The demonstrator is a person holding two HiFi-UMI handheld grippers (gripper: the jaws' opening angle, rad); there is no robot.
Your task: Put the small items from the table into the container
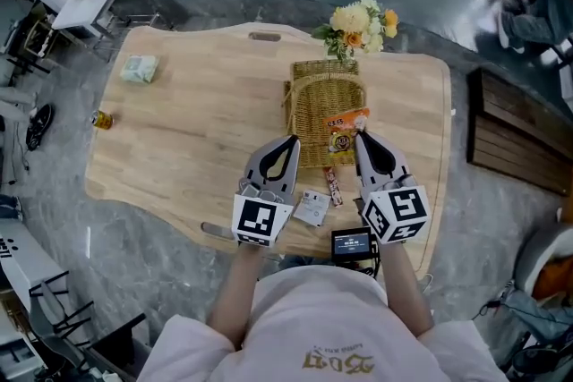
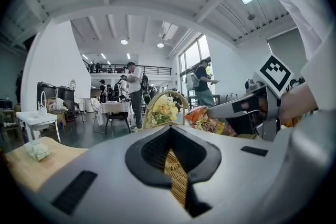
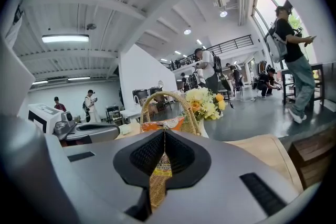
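Observation:
A wicker basket with a hoop handle stands mid-table. My right gripper is shut on an orange snack packet, which hangs over the basket's near part. In the right gripper view the packet sticks up past the closed jaws of that gripper. The left gripper hovers at the basket's near left side, jaws together and nothing seen in them. A white sachet and a thin snack stick lie between the two grippers. Far left lie a pale green packet and a small yellow can.
A bunch of yellow flowers stands just behind the basket. The wooden table has rounded edges and a handle slot at its far side. A black device sits at the near edge. A dark bench stands to the right.

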